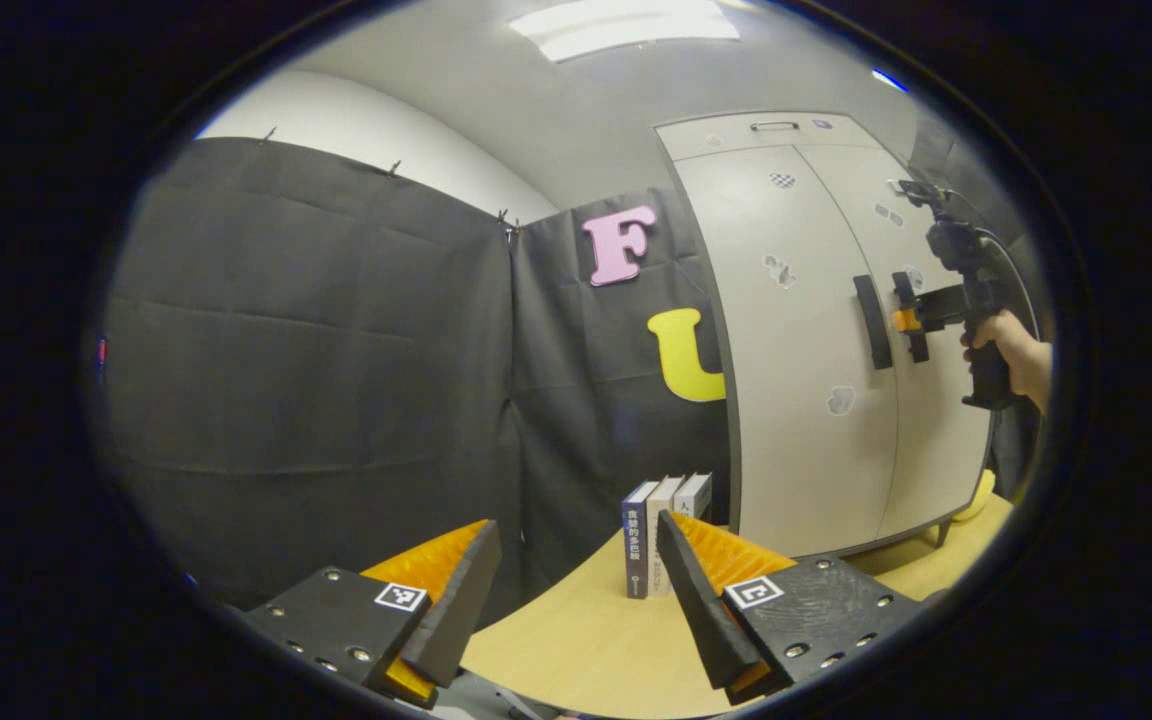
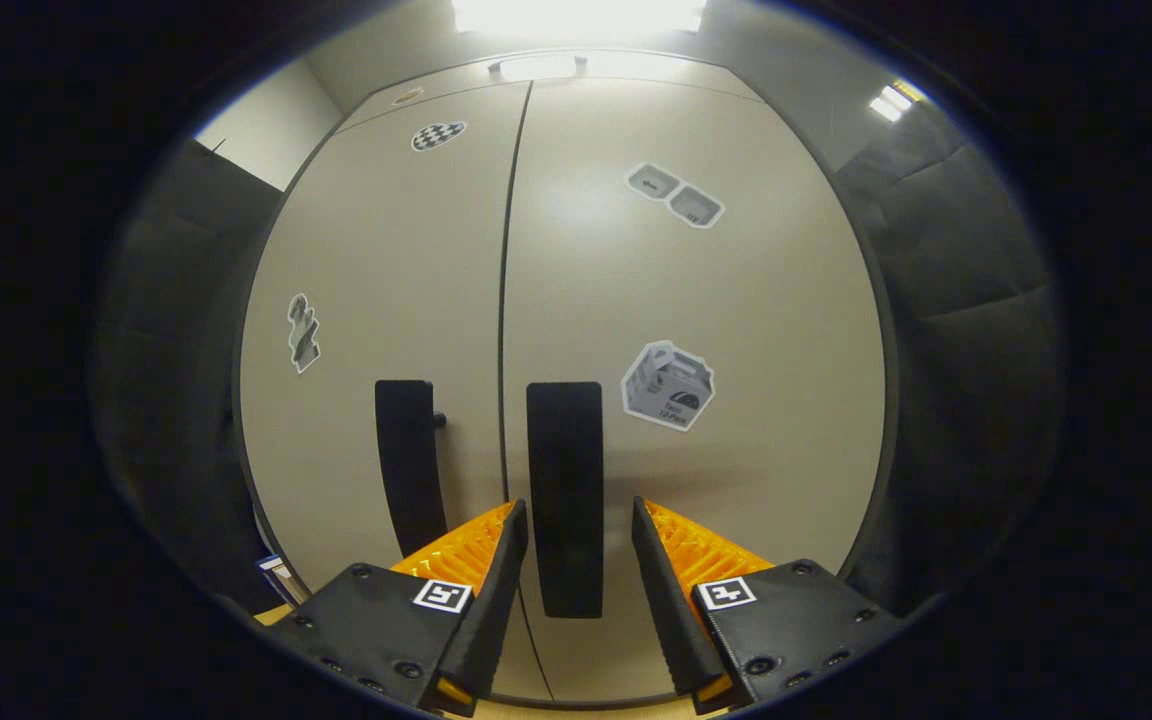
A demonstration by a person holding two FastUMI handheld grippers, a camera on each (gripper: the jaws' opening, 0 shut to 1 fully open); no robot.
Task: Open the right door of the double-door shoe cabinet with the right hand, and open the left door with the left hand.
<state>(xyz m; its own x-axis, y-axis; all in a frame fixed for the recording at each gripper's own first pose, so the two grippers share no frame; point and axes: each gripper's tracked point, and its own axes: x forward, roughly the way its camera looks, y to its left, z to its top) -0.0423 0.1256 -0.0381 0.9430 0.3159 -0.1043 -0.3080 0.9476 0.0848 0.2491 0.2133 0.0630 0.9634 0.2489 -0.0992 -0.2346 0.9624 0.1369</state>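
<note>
Right tongs (image 2: 576, 520): fingers spread, one on each side of the right door handle (image 2: 565, 495) of the shoe cabinet (image 2: 736, 300). The handle sits in the gap; contact with either finger cannot be confirmed. In the left gripper view the right tongs (image 1: 904, 320) are at that handle (image 1: 914, 318), held by a hand (image 1: 1008, 350) gripping the tool's vertical grip, forearm entering from the cabinet's right side.

Left tongs (image 1: 576, 565): fingers spread wide, holding nothing, positioned over the wooden surface (image 1: 576, 640), well apart from the cabinet and pointing to the left of it.

The cabinet stands on the surface with both doors closed. The left door handle (image 2: 408, 465) lies just beside the right one, across the centre seam. Three upright books (image 1: 664, 535) stand near the cabinet's lower left corner, with open surface between them and the left tongs.
</note>
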